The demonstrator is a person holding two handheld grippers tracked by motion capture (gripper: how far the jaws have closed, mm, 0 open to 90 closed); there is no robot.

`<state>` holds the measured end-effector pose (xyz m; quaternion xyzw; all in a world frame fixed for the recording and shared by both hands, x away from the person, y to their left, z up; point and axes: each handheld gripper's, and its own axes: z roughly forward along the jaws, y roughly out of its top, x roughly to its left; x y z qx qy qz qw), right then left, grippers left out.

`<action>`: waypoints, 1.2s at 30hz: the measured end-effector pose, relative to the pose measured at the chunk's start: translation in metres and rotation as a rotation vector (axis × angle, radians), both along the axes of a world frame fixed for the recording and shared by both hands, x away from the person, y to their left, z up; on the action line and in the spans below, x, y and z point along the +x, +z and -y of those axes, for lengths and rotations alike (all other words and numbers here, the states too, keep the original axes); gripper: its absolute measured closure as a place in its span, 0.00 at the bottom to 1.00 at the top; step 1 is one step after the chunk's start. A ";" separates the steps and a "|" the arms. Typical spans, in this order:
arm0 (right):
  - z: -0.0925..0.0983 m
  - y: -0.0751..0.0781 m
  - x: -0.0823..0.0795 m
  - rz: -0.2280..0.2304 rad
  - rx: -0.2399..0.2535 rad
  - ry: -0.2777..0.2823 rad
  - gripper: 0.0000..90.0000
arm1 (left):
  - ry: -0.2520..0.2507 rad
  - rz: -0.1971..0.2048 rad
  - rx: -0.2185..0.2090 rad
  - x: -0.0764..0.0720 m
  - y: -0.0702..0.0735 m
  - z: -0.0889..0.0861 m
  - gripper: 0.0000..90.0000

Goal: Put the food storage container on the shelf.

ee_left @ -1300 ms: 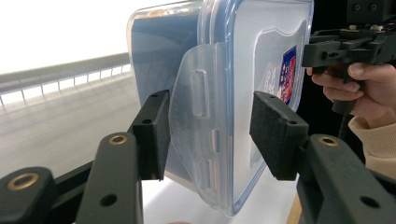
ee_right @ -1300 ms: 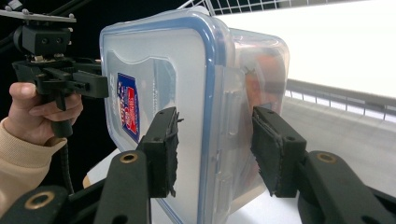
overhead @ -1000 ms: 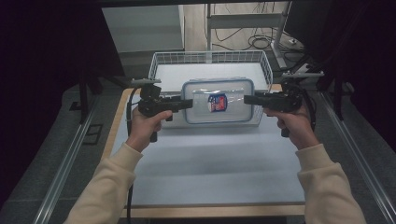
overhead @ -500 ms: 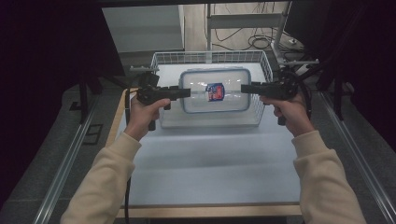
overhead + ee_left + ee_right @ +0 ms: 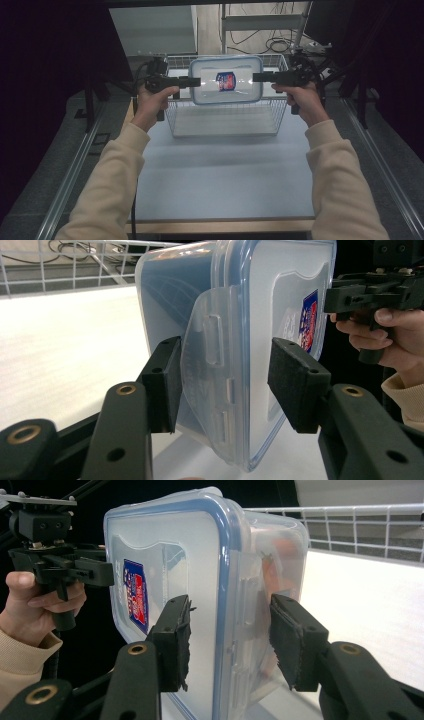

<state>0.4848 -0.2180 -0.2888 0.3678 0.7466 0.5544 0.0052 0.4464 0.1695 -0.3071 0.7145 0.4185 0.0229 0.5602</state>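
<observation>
A clear plastic food container (image 5: 242, 90) with a blue-rimmed lid and a red-and-blue sticker (image 5: 225, 81) hangs level in the air over the wire basket (image 5: 225, 120). My left gripper (image 5: 197, 81) is shut on its left end and my right gripper (image 5: 256, 77) is shut on its right end. In the left gripper view the pads (image 5: 162, 385) clamp the side latch and lid of the container (image 5: 235, 305). In the right gripper view the pads (image 5: 295, 640) squeeze the opposite end of the container (image 5: 200, 555), with the other hand and left gripper (image 5: 65, 567) beyond it.
The white wire basket stands at the far end of the pale table (image 5: 225, 180), its white floor bare. Metal rails (image 5: 70, 175) run along both sides of the table. Cables and a stand (image 5: 260, 25) lie on the floor behind.
Both hands have carried the container away from the person and upward, from low over the table in front of the basket to above the basket. Both grips are unchanged.
</observation>
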 end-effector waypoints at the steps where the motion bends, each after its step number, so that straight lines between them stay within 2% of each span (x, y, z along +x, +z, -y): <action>1: 0.000 0.001 0.004 -0.005 -0.002 -0.003 0.58 | 0.000 -0.003 -0.002 0.004 0.000 0.000 0.55; 3: -0.001 0.001 0.007 -0.012 -0.002 -0.007 0.58 | -0.002 -0.001 0.001 0.008 0.000 0.000 0.55; 6: 0.000 -0.001 0.021 -0.043 0.005 -0.017 0.58 | -0.005 -0.024 0.009 0.023 -0.001 0.000 0.54; 10: 0.000 -0.005 0.031 -0.068 0.006 -0.026 0.58 | -0.012 -0.042 0.015 0.032 -0.002 0.000 0.54; 16: -0.002 -0.003 0.038 -0.089 0.008 -0.033 0.57 | -0.019 -0.080 -0.011 0.045 -0.003 -0.004 0.54; 17: -0.003 -0.002 0.042 -0.118 0.005 -0.045 0.57 | -0.002 -0.101 -0.030 0.048 -0.003 -0.004 0.54; 20: -0.003 -0.002 0.046 -0.137 0.006 -0.048 0.56 | 0.002 -0.122 -0.044 0.052 -0.003 -0.003 0.54; 21: -0.002 -0.002 0.050 -0.169 0.020 -0.062 0.56 | 0.009 -0.137 -0.057 0.054 -0.004 -0.004 0.53; 24: -0.002 -0.004 0.054 -0.193 0.039 -0.082 0.56 | 0.026 -0.177 -0.109 0.062 -0.008 -0.005 0.53; 26: -0.003 -0.005 0.056 -0.202 0.047 -0.088 0.56 | 0.026 -0.185 -0.118 0.064 -0.009 -0.006 0.53; 27: -0.002 -0.006 0.059 -0.232 0.058 -0.097 0.55 | 0.026 -0.192 -0.125 0.066 -0.010 -0.006 0.52; 28: -0.002 -0.006 0.059 -0.232 0.058 -0.097 0.55 | 0.027 -0.204 -0.131 0.068 -0.011 -0.006 0.52; 29: -0.002 -0.008 0.062 -0.261 0.072 -0.106 0.55 | 0.024 -0.211 -0.133 0.070 -0.012 -0.007 0.51; 32: -0.002 -0.009 0.064 -0.270 0.076 -0.124 0.54 | 0.025 -0.235 -0.156 0.076 -0.016 -0.007 0.50; 33: -0.002 -0.009 0.064 -0.272 0.068 -0.140 0.54 | 0.034 -0.254 -0.174 0.078 -0.017 -0.006 0.50; 35: -0.005 -0.010 0.065 -0.283 0.044 -0.176 0.59 | 0.079 -0.268 -0.129 0.084 -0.020 -0.005 0.46; 36: -0.005 -0.010 0.065 -0.283 0.044 -0.176 0.59 | 0.079 -0.268 -0.129 0.084 -0.020 -0.005 0.46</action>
